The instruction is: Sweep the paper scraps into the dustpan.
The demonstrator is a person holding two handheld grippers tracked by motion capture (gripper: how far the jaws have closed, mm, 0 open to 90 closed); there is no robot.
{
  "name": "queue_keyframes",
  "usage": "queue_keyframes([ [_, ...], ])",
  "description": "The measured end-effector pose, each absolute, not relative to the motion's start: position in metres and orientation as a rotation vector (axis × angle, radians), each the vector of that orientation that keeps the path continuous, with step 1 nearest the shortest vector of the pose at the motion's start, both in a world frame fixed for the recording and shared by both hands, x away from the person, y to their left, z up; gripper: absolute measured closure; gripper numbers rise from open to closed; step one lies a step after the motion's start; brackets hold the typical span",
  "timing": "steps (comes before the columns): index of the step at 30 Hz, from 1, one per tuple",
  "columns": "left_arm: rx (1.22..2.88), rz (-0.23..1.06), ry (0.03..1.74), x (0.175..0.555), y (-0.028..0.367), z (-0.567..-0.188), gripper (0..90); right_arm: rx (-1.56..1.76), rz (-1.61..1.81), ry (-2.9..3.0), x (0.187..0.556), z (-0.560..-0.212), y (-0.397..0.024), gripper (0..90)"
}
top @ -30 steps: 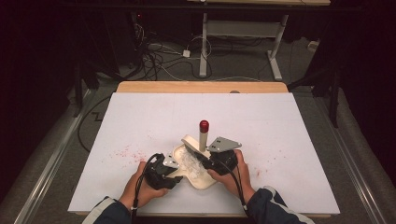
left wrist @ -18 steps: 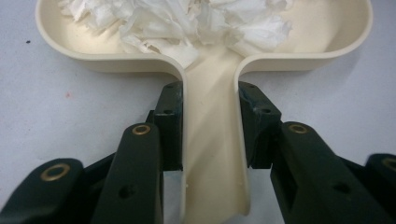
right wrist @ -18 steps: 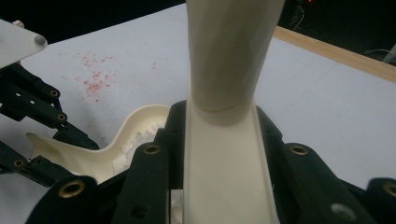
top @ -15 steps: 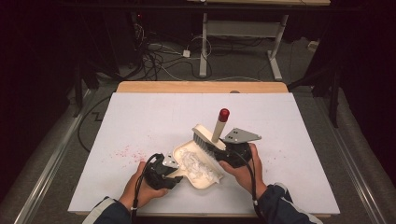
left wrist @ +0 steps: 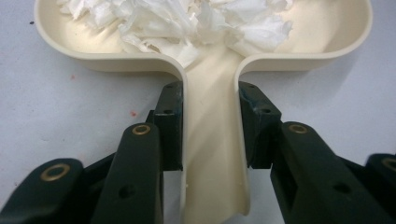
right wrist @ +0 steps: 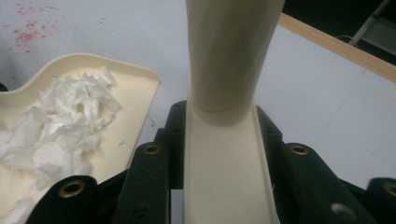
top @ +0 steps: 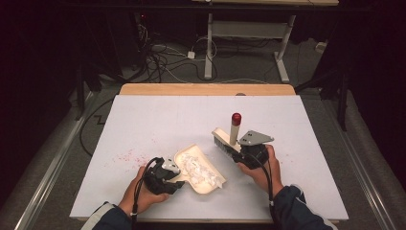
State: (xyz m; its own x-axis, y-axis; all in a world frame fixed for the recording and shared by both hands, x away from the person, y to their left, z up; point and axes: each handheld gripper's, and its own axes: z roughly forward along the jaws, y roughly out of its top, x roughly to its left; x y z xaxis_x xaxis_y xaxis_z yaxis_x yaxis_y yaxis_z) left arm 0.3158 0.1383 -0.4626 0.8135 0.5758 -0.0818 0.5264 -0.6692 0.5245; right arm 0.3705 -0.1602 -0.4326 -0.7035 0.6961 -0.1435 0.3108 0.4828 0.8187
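While my left gripper (left wrist: 210,126) pinches the dustpan (top: 201,168) handle at table six o'clock and my right gripper (right wrist: 224,154) clamps the brush (top: 229,139) toward three o'clock, paper scraps (top: 198,167) aboard: keep pan level.

- No text, label, brand, number or sign can be read in any view.
- The dustpan (top: 203,168), the brush (top: 229,139) and the bench (top: 158,120) bear no lettering that can be made out.
- The red specks (top: 125,155) on the bench are loose marks, not writing.
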Motion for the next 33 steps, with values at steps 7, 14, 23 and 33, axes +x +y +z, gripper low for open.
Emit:
queue_keyframes([
  [7, 2.457, 0.111, 0.821, 0.317, 0.138, -0.464, 63.3, 0.806, 1.131, 2.37, 0.376, -0.441, -0.15, 67.6],
  [14, 2.472, 0.139, 0.813, 0.316, 0.136, -0.463, 63.3, 0.704, 1.139, 2.485, 0.358, -0.438, -0.128, 67.6],
  [23, 2.46, 0.128, 0.819, 0.317, 0.137, -0.463, 63.3, 0.624, 1.176, 2.506, 0.34, -0.428, -0.118, 67.6],
  [33, 2.436, 0.144, 0.848, 0.318, 0.142, -0.461, 63.3, 0.671, 1.245, 2.428, 0.341, -0.414, -0.136, 67.6],
])
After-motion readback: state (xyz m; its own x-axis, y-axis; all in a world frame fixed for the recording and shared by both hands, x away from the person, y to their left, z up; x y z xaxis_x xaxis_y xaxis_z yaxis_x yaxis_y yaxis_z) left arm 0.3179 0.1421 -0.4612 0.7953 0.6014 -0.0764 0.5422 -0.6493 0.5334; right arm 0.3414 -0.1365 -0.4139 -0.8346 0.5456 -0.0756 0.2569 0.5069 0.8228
